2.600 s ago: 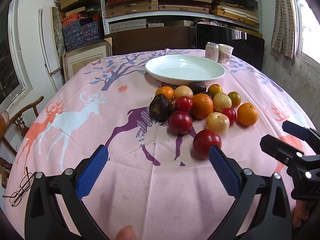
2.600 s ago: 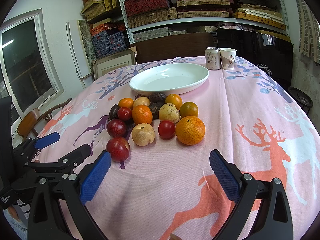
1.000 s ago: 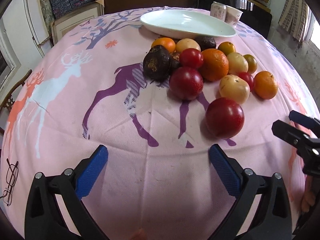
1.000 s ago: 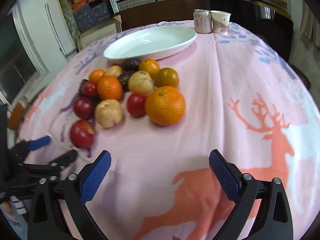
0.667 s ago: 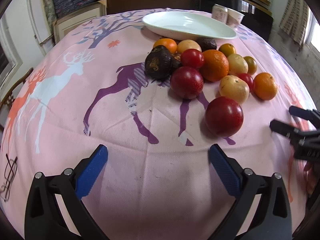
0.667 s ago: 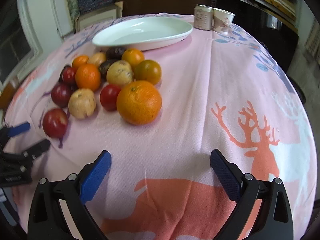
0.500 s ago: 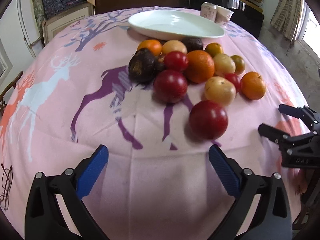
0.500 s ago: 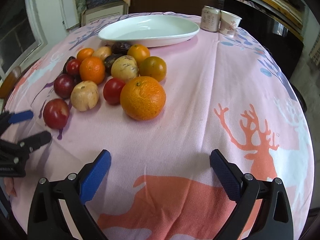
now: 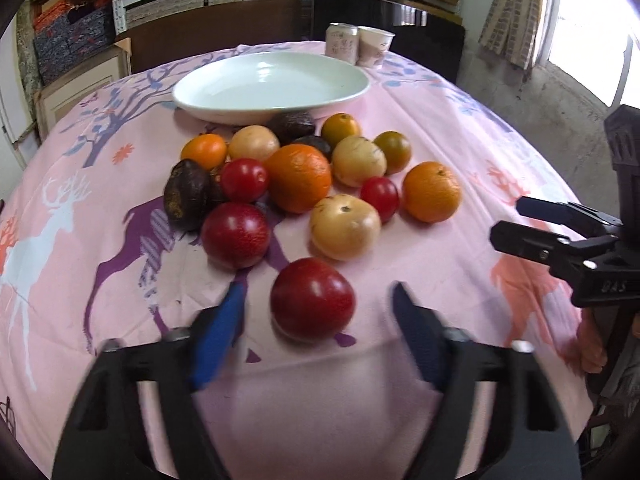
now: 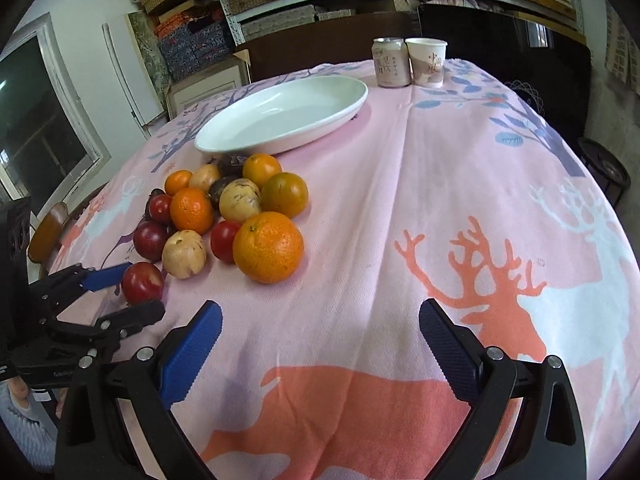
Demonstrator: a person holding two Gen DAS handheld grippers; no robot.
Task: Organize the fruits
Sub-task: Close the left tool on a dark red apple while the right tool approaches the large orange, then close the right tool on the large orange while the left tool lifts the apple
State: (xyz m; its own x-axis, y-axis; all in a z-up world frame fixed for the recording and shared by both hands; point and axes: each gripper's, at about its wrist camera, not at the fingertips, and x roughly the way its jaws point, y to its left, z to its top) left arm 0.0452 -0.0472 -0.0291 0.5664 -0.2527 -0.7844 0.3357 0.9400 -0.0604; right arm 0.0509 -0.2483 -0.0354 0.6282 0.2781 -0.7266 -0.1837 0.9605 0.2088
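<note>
On pink deer-print tablecloth (image 9: 420, 92), a cluster of loose fruit just in front of shallow white oval dish (image 9: 272, 84). Nearest the camera and slightly apart from the rest: round dark-red plum-like fruit (image 9: 313, 300), lying on the cloth between the blue-padded jaws of left gripper (image 9: 316, 320). Jaws closing, blurred with motion, pads either side of the fruit but not yet touching it; nothing gripped so far. Probably chosen first because set apart at the near edge, with room for a finger on each side.

Behind it: second dark-red fruit (image 9: 236, 235), pale yellow round fruit (image 9: 345, 227), large orange (image 9: 298, 178), a second orange (image 9: 432, 191) out to the right, two small red tomatoes, dark wrinkled fruits and smaller tangerines, most touching one another.

Right gripper (image 10: 320, 344) hovering over bare cloth, jaws wide apart, empty, its nearest fruit being that right-hand orange.

Dish empty, no fruit inside; likely the destination. Beyond it, side by side, pale drink can (image 10: 391, 63) and white paper cup (image 10: 429, 62), contents not visible.
</note>
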